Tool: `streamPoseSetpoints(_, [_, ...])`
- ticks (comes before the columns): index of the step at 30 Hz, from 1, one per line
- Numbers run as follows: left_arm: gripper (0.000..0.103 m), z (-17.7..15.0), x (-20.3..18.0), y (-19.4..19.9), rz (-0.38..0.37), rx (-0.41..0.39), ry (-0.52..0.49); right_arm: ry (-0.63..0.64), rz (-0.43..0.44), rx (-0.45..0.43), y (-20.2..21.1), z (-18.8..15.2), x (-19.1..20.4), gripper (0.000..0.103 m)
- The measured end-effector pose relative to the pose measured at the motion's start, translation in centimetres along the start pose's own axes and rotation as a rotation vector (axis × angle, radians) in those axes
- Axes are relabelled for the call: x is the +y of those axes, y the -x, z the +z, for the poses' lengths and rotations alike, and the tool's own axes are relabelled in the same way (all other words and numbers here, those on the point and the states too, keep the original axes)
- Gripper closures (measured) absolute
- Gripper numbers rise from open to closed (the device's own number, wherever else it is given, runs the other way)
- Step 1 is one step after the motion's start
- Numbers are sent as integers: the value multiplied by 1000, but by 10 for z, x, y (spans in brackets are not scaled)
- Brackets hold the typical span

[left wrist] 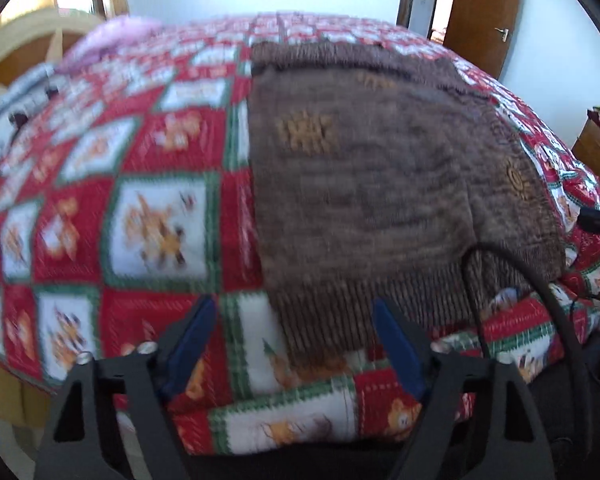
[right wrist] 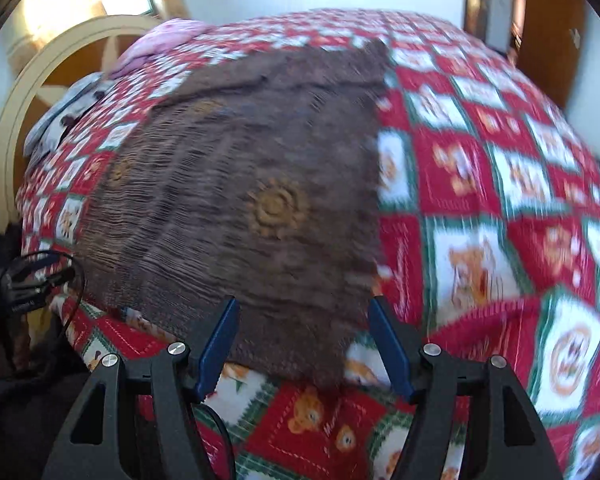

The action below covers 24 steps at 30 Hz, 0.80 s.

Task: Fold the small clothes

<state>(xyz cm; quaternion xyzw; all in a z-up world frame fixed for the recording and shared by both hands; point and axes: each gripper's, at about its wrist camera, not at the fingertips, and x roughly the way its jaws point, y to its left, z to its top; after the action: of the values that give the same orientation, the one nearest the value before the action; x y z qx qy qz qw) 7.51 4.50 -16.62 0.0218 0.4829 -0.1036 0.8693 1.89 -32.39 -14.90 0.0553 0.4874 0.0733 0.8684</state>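
Note:
A brown knitted sweater with tan sun motifs lies flat on a bed, sleeves folded in, ribbed hem toward me. My left gripper is open and empty, hovering at the hem's near left corner. In the right wrist view the sweater fills the middle. My right gripper is open and empty, its blue fingers straddling the sweater's near right corner. Both views are blurred by motion.
The bed is covered by a red, white and green bear-patterned blanket. A pink cloth and a grey garment lie near the wooden headboard. A brown door stands behind. Black cables hang by the near edge.

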Motion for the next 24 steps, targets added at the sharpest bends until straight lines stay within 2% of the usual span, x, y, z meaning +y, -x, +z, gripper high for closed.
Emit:
streamPoseSetpoints(2, [35, -2, 0, -5, -13, 30, 14, -41, 7, 12, -2, -6, -10, 36])
streamPoseSetpoints(7, [36, -4, -3, -3, -28, 28, 24, -69, -4, 24, -5, -14, -17, 36])
streamPoseSetpoints(10, [49, -6, -4, -8, -47, 52, 28, -69, 25, 42, -10, -16, -16, 36])
streamPoseSetpoints(14, [50, -5, -6, -8, -46, 44, 14, -67, 53, 65, -17, -20, -11, 36])
streamPoseSetpoints(17, [55, -6, -8, -8, -45, 36, 4, -72, 59, 76, -19, -23, -11, 38])
streamPoseSetpoints(20, [67, -6, -10, -8, -42, 28, -9, -82, 63, 83, -20, -25, -13, 41])
streamPoseSetpoints(24, [76, -6, -12, -8, -42, 24, -18, -93, 60, 96, -23, -28, -14, 43])
